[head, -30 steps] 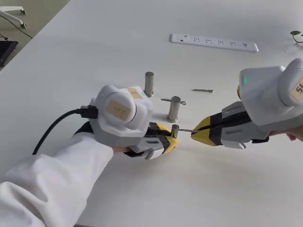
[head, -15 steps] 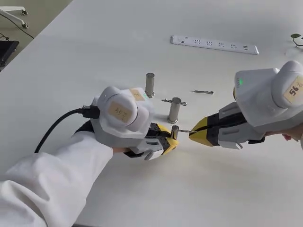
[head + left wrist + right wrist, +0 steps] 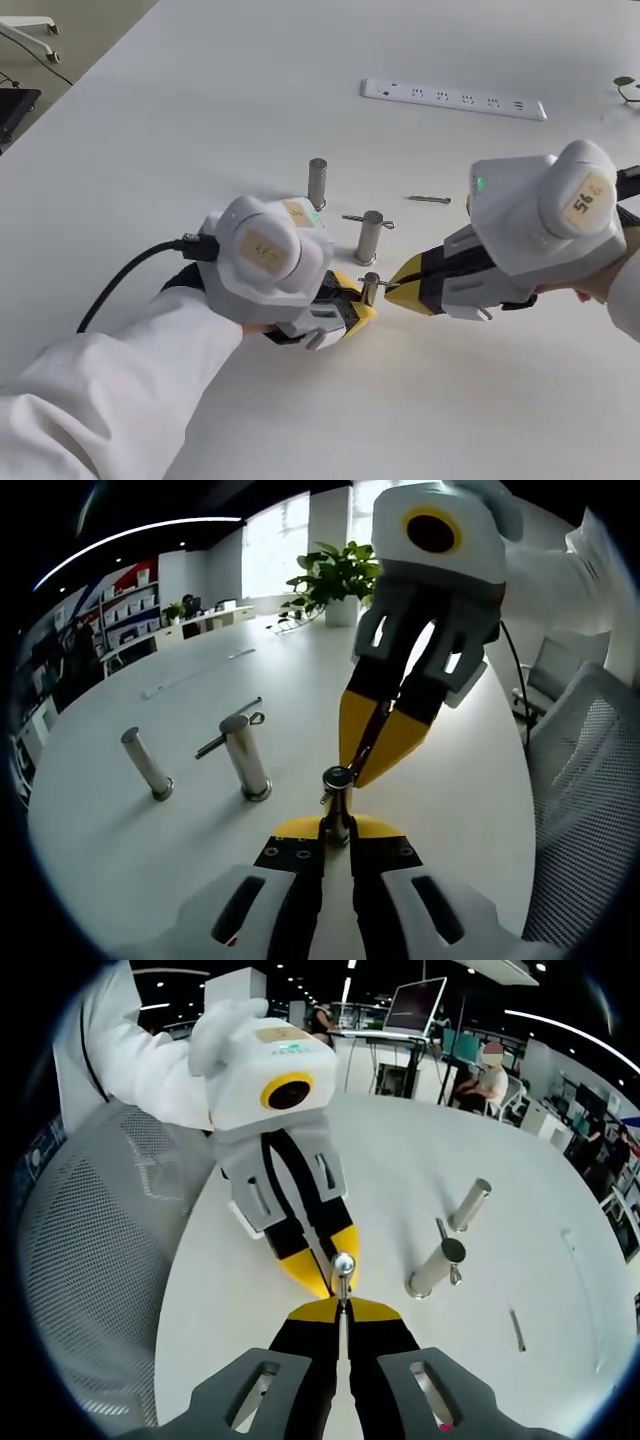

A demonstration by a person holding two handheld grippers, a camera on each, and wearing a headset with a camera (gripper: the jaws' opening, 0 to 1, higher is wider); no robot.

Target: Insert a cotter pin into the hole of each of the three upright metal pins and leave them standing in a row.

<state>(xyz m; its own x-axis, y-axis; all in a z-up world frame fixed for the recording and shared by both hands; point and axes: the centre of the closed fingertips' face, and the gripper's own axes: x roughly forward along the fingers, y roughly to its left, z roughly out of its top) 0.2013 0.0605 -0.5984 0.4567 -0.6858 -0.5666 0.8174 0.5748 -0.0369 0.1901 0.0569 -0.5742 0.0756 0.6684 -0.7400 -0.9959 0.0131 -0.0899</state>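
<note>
Three upright metal pins stand on the white table [image 3: 200, 120]. The far pin [image 3: 317, 182] is bare. The middle pin [image 3: 369, 236] has a cotter pin [image 3: 366, 217] through its head. My left gripper [image 3: 357, 303] is shut on the near pin [image 3: 369, 288], holding its shaft [image 3: 337, 802] upright. From the right, my right gripper [image 3: 393, 286] is shut on a thin cotter pin [image 3: 343, 1298] whose tip reaches the near pin's head [image 3: 343, 1264]. Whether that tip sits in the hole cannot be told.
A loose cotter pin [image 3: 428, 200] lies right of the far pin. A white power strip [image 3: 455, 97] lies at the back of the table. A black cable [image 3: 130, 275] trails from the left gripper. Office desks and people [image 3: 480, 1070] stand far off.
My right gripper has moved left, bringing the cotter pin's tip up to the near pin's head. The left gripper still holds the near pin in place.
</note>
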